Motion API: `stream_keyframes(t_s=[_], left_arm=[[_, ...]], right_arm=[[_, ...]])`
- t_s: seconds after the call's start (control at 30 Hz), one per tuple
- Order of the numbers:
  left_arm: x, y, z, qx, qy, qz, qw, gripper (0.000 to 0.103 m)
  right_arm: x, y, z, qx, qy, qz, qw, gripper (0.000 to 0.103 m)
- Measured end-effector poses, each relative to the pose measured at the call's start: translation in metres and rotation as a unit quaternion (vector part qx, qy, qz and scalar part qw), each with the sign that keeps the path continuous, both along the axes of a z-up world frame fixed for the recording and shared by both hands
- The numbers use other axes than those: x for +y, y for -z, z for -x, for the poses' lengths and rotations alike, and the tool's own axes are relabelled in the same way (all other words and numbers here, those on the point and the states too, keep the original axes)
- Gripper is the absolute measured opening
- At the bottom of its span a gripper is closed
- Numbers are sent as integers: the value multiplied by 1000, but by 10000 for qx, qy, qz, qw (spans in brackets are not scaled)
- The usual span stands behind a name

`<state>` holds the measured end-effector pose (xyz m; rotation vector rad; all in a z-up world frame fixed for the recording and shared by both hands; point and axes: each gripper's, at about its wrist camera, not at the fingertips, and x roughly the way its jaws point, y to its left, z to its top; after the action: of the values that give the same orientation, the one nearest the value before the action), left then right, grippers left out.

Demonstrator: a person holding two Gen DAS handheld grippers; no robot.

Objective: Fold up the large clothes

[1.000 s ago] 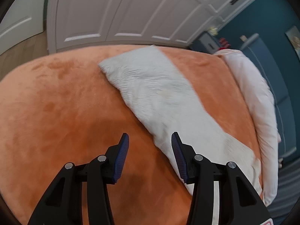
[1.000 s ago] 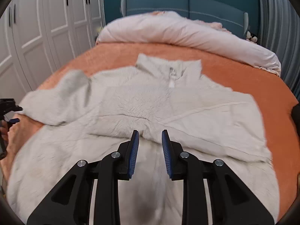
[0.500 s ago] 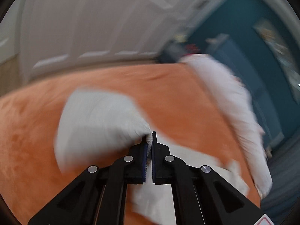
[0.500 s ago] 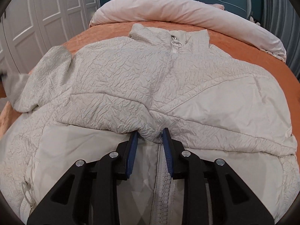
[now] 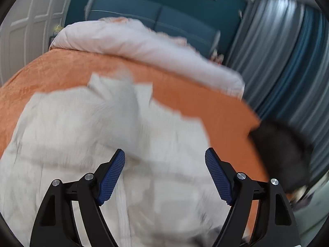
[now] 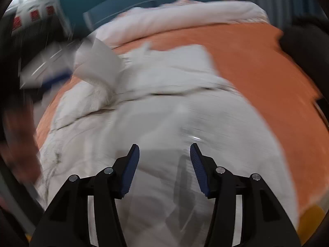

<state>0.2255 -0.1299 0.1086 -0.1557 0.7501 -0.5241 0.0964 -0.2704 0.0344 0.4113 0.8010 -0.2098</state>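
Note:
A large off-white zip jacket (image 5: 86, 135) lies spread on the orange bedcover (image 5: 205, 105). Both views are blurred by motion. My left gripper (image 5: 164, 164) is open and empty, just above the jacket's body. A sleeve lies folded over the jacket's middle in that view. My right gripper (image 6: 164, 160) is open and empty above the jacket (image 6: 164, 123). In the right wrist view the folded sleeve (image 6: 96, 70) stands up at the jacket's left side.
A rolled pale pink duvet (image 5: 144, 43) lies along the head of the bed against a teal headboard (image 5: 127, 14). White wardrobe doors (image 5: 26, 26) are at the left, blue-grey curtains (image 5: 287, 61) at the right. A dark blurred shape (image 5: 283, 156) is at the bed's right edge.
My left gripper let go of the sleeve after carrying it over the jacket, and opened wide. My right gripper opened and released the fold it was pinching. Both cameras swung.

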Motion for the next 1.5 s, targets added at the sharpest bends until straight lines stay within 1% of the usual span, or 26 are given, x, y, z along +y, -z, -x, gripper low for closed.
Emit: stream_keyframes(t_s=[0.07, 0.13, 0.23, 0.3, 0.37, 0.4, 0.43, 0.53, 0.67, 0.77, 0.83, 0.87, 0.9, 0.93, 1.03, 1.07, 1.1, 1.17, 1.2, 1.23, 1.27, 1.3, 1.37, 1.43, 1.47, 1.5], left_arm=[[3, 12, 20, -145, 1, -306, 9994, 78], [12, 15, 28, -248, -101, -549, 9981, 81], [49, 18, 15, -153, -593, -646, 9960, 81], [79, 15, -6, -9, -996, -648, 9929, 81], [119, 19, -35, 182, -1545, -655, 9856, 81], [128, 18, -42, 208, -1668, -645, 9837, 81], [147, 19, -55, 257, -1916, -676, 9788, 81], [185, 29, -82, 387, -2380, -755, 9675, 81], [217, 50, -106, 668, -2722, -716, 9572, 81], [228, 71, -124, 837, -2877, -719, 9513, 80], [229, 82, -123, 890, -2947, -811, 9480, 79], [227, 89, -124, 933, -2966, -885, 9463, 78], [225, 94, -125, 971, -2985, -936, 9448, 77], [226, 101, -127, 1024, -2986, -970, 9439, 77], [227, 117, -128, 1089, -2990, -977, 9430, 78], [228, 123, -129, 1121, -2984, -960, 9430, 79], [227, 128, -129, 1126, -2996, -989, 9422, 80], [224, 131, -128, 1099, -3032, -1098, 9402, 81], [222, 132, -129, 1074, -3029, -1147, 9400, 83], [220, 134, -129, 1052, -3018, -1220, 9397, 84], [219, 135, -129, 1049, -3015, -1256, 9393, 85], [220, 136, -129, 1064, -3015, -1261, 9391, 85], [221, 137, -130, 1069, -3021, -1248, 9390, 85], [220, 137, -130, 1052, -3028, -1294, 9383, 85], [219, 137, -130, 1045, -3030, -1308, 9382, 85], [219, 137, -130, 1041, -3030, -1312, 9382, 85]], right_arm=[[-21, 0, 19, 12, 223, -91, 9997, 50], [-35, -1, 28, -57, 381, -183, 9991, 52], [-39, -2, 21, -170, 384, -247, 9988, 53], [-33, -6, 11, -255, 267, -225, 9991, 53], [-26, -13, -8, -352, 99, -191, 9991, 53], [-24, -16, -17, -400, 30, -172, 9990, 54], [-21, -20, -32, -469, -58, -145, 9988, 55], [-21, -26, -66, -540, -139, -83, 9984, 58], [-29, -22, -115, -468, -25, -84, 9989, 61], [-36, -8, -149, -274, 86, -319, 9991, 62], [-34, 5, -173, -12, -133, -498, 9987, 35], [-29, 6, -180, 79, -251, -465, 9986, 8], [-25, 0, -183, 14, -316, -356, 9989, 6], [-18, -22, -176, -582, -435, -299, 9969, 5], [-11, -58, -160, -1479, -492, -131, 9877, 5], [-11, -58, -160, -1515, -435, -9, 9875, 5], [-12, -48, -168, -1320, -381, 111, 9905, 5], [-21, 11, -199, -116, -296, 274, 9991, 6], [-26, 37, -208, 322, -341, 132, 9988, 7], [-31, 55, -208, 385, -348, -96, 9986, 6], [-31, 51, -207, 333, -287, -86, 9990, 6], [-29, 45, -206, 330, -230, -10, 9992, 10], [-23, 27, -195, 164, 94, 307, 9994, 11], [-21, 10, -179, -113, 420, 535, 9976, 12], [-20, 0, -171, -342, 547, 571, 9963, 12], [-16, -11, -163, -604, 502, 484, 9957, 12]])
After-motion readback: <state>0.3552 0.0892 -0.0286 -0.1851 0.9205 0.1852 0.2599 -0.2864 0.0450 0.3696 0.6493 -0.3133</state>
